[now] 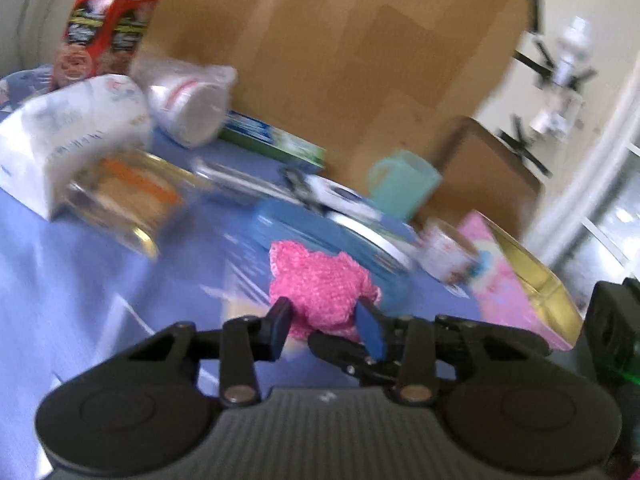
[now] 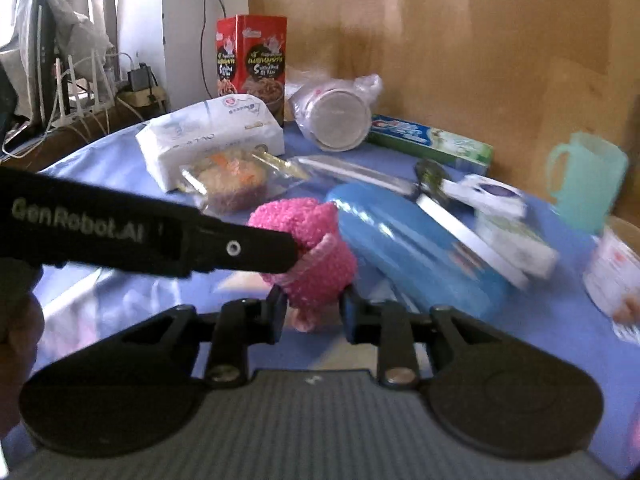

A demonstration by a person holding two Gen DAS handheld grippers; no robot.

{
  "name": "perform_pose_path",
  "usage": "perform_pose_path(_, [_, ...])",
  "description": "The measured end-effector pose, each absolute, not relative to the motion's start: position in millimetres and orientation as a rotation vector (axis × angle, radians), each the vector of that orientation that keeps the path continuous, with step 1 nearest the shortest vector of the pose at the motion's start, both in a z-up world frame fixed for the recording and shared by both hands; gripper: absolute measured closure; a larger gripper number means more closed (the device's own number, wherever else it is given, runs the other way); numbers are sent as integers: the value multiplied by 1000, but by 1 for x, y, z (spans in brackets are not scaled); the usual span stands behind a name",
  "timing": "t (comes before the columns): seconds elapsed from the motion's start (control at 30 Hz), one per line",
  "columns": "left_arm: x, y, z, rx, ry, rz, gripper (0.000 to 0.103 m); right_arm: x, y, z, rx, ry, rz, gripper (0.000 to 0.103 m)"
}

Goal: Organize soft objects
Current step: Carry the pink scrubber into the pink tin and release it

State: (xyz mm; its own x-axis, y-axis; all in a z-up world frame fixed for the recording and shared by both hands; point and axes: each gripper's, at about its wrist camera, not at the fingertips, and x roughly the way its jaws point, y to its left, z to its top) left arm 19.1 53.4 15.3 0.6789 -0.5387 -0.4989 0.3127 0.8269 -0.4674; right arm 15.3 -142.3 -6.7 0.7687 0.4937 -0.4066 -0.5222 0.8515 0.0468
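Note:
A pink knitted soft toy [image 1: 320,284] is held above the blue tablecloth [image 1: 72,272]. My left gripper [image 1: 326,330] is shut on its near end, both blue-padded fingers pressing into the knit. In the right wrist view the same pink toy [image 2: 316,248] sits between the fingers of my right gripper [image 2: 312,312], which is shut on its lower part. The left gripper's black body [image 2: 160,236] reaches in from the left and meets the toy's side.
Behind the toy lie a blue oval case [image 2: 412,248], a white tissue pack [image 2: 212,136], a bagged snack [image 2: 236,184], a red box [image 2: 252,60], a toothpaste box [image 2: 432,140], a teal mug [image 2: 588,180] and a pink tin [image 1: 516,276]. A cardboard wall [image 2: 460,40] stands at the back.

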Motion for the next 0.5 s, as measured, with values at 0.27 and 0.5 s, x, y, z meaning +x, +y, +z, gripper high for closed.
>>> perform_pose_path(0.27, [-28, -39, 12, -189, 742, -736, 67, -59, -224, -37, -47, 409, 387, 72])
perform_pose_path(0.5, [-35, -122, 59, -53, 648, -898, 67, -88, -295, -24, 77, 266, 174, 72])
